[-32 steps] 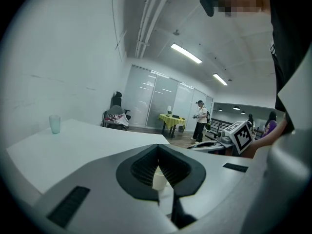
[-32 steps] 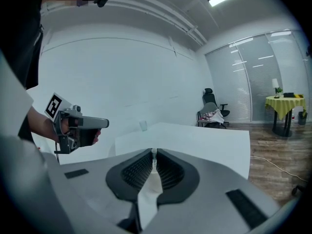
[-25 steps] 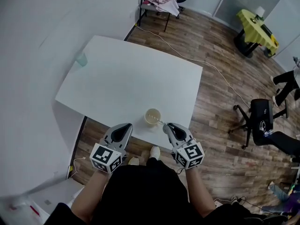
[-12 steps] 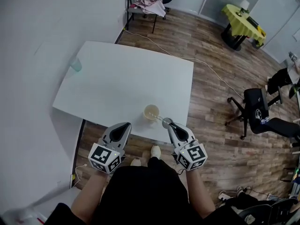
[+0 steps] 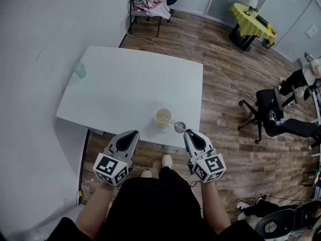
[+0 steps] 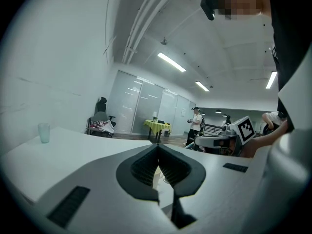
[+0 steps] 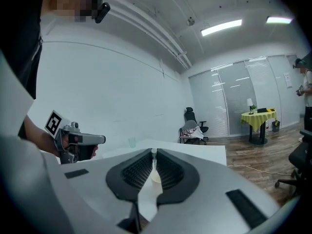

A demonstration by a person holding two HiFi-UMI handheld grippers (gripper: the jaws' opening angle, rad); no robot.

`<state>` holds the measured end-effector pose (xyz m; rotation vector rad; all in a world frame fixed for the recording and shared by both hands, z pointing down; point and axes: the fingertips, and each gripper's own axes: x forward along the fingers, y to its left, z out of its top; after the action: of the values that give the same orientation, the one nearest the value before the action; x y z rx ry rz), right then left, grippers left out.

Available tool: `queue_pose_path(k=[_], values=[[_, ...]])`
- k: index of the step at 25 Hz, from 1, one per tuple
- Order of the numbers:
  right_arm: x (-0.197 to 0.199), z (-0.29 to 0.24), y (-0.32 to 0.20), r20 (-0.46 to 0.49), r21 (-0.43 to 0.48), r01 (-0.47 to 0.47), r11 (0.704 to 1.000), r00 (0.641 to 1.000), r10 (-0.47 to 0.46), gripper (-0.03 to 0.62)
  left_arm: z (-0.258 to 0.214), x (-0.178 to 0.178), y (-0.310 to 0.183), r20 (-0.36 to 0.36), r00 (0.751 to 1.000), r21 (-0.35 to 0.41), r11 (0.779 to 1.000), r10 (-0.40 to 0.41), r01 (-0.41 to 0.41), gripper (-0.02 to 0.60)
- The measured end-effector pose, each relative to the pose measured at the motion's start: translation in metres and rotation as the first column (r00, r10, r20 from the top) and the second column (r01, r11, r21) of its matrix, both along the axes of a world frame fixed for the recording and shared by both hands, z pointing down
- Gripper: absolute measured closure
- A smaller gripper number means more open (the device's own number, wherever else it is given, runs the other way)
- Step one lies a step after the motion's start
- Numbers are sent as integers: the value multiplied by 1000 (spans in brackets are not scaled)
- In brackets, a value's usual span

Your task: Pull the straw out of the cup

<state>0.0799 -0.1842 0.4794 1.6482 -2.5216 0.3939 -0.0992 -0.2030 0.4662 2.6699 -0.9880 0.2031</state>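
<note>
Steadily, over the last second, things shift on one side only. At the left, the left claw (image 5: 134,133) hangs where it was, just off the near edge of the white worktop (image 5: 125,84), with its pads pressed together on nothing. The cream cup (image 5: 163,116) has not moved from its place near that front edge. To its right the gap has widened, because the right claw (image 5: 187,133) has drawn back toward the person and slightly rightward. It is pinching the thin white straw (image 5: 172,122), which the right gripper view shows caught between the pads. The straw now lies low and slanted between cup and claw, and as far as we can tell its far end still reaches the rim. We judge the pull well under way but not finished, so the straw is not yet clear of the cup. A small grey round patch (image 5: 179,127) sits by the straw's near end, and we cannot tell what it is. Counting from the left, we find two cups, a teal cup (image 5: 79,70) far off at the worktop's left edge and the cream one. There are also two claws, one straw and one worktop.
</note>
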Motion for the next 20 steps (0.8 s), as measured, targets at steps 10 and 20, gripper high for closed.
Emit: queue_pose_path(k=[10, 20], values=[[-1, -17, 28, 17, 40, -79, 996, 997, 79, 554, -6, -12, 17, -14, 999, 25, 999, 42, -42, 568], [-4, -31, 56, 46, 72, -143, 987, 989, 139, 554, -6, -22, 34, -21, 997, 26, 997, 79, -79, 568]])
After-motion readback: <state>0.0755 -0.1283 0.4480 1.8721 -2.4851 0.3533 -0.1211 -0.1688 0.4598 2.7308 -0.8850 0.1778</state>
